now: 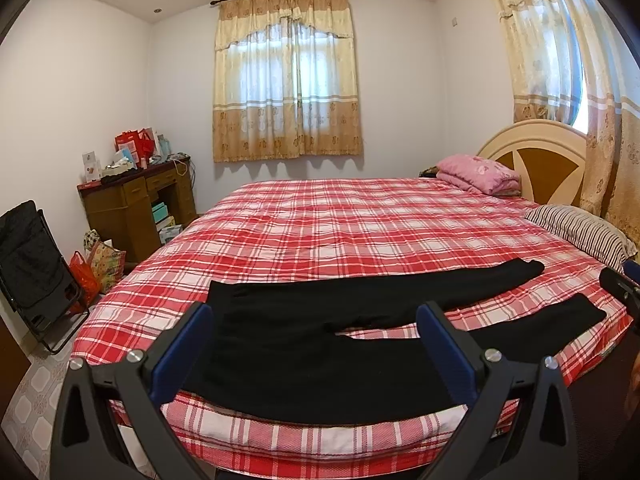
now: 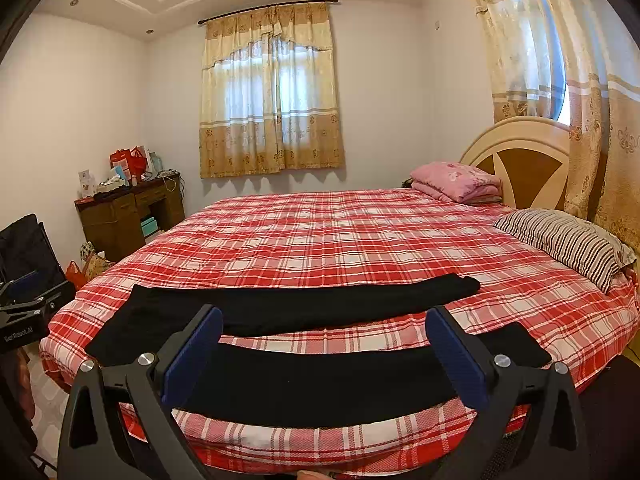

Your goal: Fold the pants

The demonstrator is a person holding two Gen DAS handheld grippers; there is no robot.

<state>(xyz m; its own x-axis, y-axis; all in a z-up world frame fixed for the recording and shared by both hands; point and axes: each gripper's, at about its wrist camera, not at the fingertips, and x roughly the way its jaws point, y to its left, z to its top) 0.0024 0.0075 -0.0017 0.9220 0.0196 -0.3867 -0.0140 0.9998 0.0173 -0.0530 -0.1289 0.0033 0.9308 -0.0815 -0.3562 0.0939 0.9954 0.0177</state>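
Black pants (image 1: 320,344) lie flat near the front edge of a bed with a red plaid cover (image 1: 340,224), waist to the left and both legs stretching right, spread apart. My left gripper (image 1: 316,316) hovers wide open over the waist and hip area, nothing between its blue pads. In the right wrist view the pants (image 2: 320,384) show both legs, and my right gripper (image 2: 324,320) stands wide open above the near leg, holding nothing. The other gripper's body shows at the right edge of the left wrist view (image 1: 624,292) and at the left edge of the right wrist view (image 2: 24,316).
A striped pillow (image 2: 568,244) and a folded pink blanket (image 2: 456,182) lie by the headboard (image 2: 520,160) at the right. A cluttered brown desk (image 1: 132,204), a black folding chair (image 1: 32,268) and bags stand on the floor to the left.
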